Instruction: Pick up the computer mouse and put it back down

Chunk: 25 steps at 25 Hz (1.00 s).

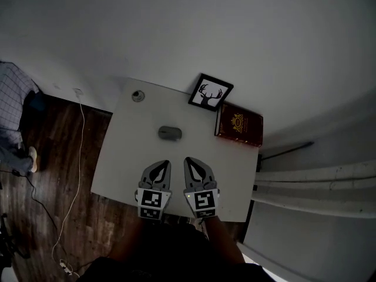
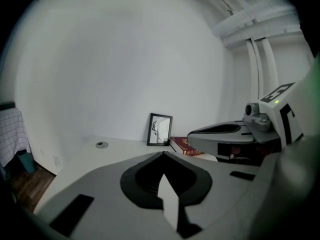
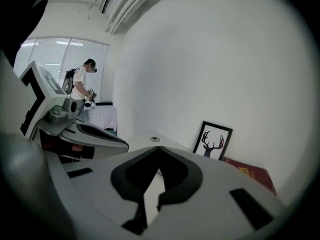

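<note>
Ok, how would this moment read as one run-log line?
left gripper: shut, empty | right gripper: shut, empty | mouse: lying on table, beyond both gripper tips, not touched | grasp: none

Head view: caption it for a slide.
Both shut, left gripper and right gripper hang over the table; mouse lies beyond.

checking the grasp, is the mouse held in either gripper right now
No, the mouse lies on the table, apart from the shut left gripper and right gripper.

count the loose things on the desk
3: the computer mouse at centre, the deer picture at the back edge, the red book right of it. The near edge is partly covered.
</note>
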{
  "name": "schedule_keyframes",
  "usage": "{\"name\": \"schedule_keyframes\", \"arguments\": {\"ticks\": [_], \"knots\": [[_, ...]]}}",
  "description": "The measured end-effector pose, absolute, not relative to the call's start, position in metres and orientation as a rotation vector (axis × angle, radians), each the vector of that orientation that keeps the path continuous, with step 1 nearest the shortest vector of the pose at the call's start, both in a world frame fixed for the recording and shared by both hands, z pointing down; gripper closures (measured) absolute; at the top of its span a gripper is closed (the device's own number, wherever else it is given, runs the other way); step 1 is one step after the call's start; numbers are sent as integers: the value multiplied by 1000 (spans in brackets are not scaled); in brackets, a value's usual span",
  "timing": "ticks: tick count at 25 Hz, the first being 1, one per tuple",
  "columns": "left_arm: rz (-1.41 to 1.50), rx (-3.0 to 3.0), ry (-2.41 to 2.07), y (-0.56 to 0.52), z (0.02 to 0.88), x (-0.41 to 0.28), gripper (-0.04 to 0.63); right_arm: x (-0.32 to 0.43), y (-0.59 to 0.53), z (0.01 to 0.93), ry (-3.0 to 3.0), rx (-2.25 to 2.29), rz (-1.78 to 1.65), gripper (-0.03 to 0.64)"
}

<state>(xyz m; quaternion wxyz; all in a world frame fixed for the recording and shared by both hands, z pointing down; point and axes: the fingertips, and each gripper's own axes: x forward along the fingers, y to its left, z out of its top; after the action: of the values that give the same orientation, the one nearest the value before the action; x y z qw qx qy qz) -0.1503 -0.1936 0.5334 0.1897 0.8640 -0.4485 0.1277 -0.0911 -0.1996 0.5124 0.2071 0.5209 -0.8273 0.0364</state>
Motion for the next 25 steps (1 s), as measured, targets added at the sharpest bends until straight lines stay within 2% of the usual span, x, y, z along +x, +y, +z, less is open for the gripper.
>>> {"name": "schedule_keyframes", "arguments": {"ticks": [11,18,25], "knots": [[350,2493,-1271,-112,505,-67,595,-5,-119,472,-2344,1541,31,597],[220,2547,-1346,-45,463,-13,595,57,-32,434,-2376,1639,-14,597],[271,2589,-1402,23,448,4,595,82,34,415,-2423,1682,-54,597]]}}
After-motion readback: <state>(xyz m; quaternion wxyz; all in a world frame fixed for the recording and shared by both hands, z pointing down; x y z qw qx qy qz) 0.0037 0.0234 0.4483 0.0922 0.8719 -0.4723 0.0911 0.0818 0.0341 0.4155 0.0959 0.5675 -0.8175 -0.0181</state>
